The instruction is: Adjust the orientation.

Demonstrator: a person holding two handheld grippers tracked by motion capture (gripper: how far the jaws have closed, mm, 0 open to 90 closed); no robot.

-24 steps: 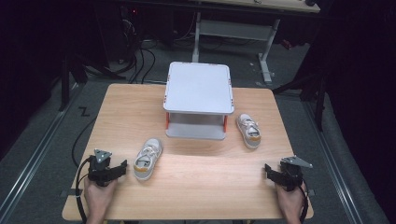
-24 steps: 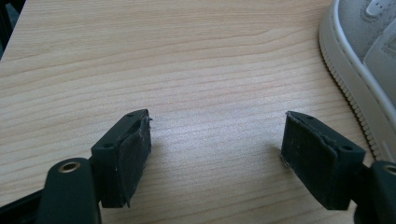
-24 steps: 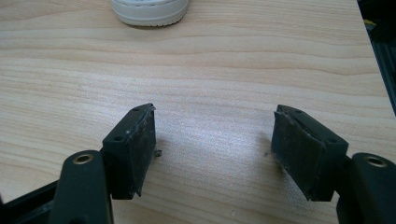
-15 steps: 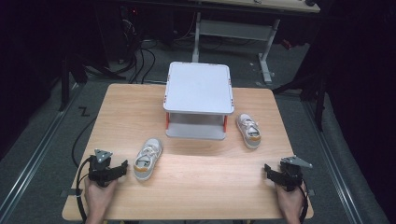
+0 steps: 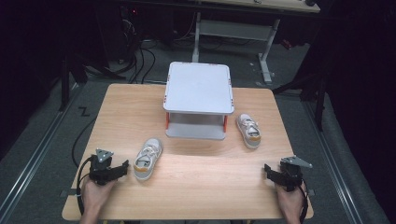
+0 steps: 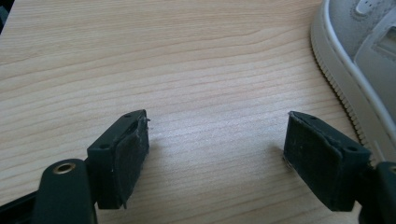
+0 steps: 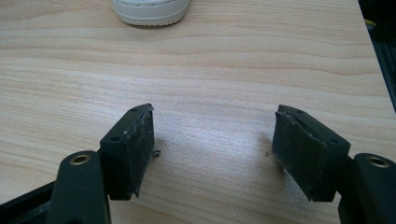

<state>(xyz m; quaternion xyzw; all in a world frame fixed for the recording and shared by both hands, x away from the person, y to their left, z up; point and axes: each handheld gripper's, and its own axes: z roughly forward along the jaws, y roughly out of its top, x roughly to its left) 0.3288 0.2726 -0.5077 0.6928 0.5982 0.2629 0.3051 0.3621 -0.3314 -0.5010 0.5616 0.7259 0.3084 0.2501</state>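
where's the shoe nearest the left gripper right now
In the high view the white sneaker lies on the wooden table, just beside the left gripper, in front of the white two-tier stand.

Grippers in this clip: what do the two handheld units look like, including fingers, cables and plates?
Both are black. The left gripper and right gripper each carry a grey three-cornered plate on top and trail a black cable. In the gripper views the fingers are blocky black pieces with worn, rough pads, fixed to arms with a brass-coloured eyelet. No sleeves reach the hands.
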